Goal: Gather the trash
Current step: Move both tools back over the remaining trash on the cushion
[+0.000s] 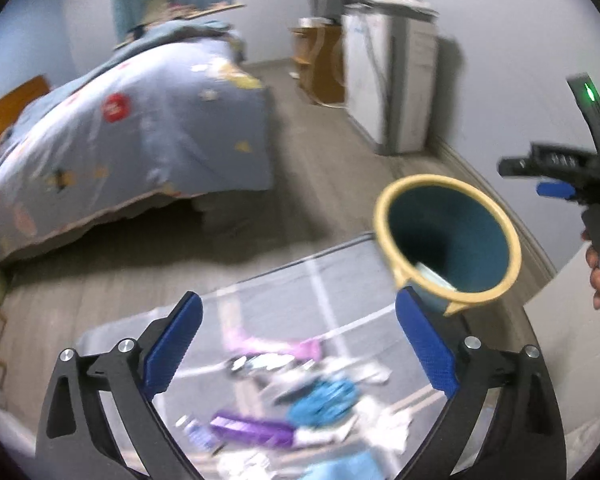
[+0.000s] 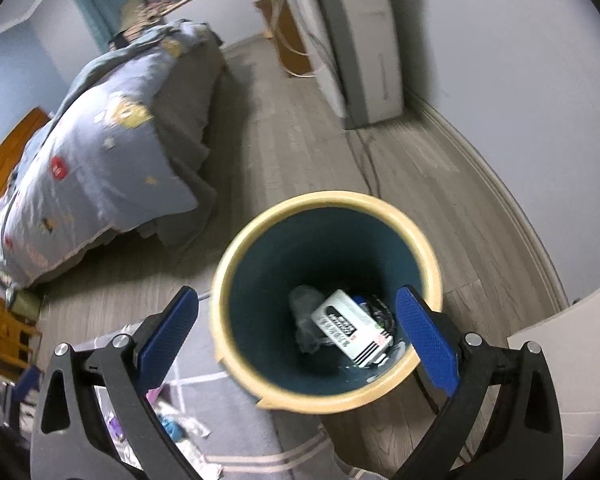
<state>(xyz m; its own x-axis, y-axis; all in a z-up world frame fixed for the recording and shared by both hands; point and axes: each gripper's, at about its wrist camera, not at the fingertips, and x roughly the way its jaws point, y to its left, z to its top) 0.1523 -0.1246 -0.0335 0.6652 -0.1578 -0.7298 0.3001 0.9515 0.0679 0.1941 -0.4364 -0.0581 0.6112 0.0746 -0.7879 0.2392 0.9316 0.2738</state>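
Note:
A trash bin (image 2: 260, 280) with a yellow rim and dark teal inside stands on the floor at the rug's edge; it also shows in the left wrist view (image 1: 452, 236). Inside lie a white carton (image 2: 350, 326) and dark wrappers. My right gripper (image 2: 298, 320) is open and empty, held above the bin's mouth. My left gripper (image 1: 300, 336) is open and empty above a pile of trash (image 1: 300, 396) on the grey rug (image 1: 332, 276): purple, blue and white wrappers and crumpled paper. The right gripper's body (image 1: 572, 184) shows at the right of the left wrist view.
A bed (image 1: 132, 128) with a blue quilt stands to the left. A white cabinet (image 1: 388, 80) and a wooden stand (image 1: 320, 64) line the far wall. A cable (image 2: 364, 160) runs over the wood floor. A white surface (image 2: 568, 344) is at the right.

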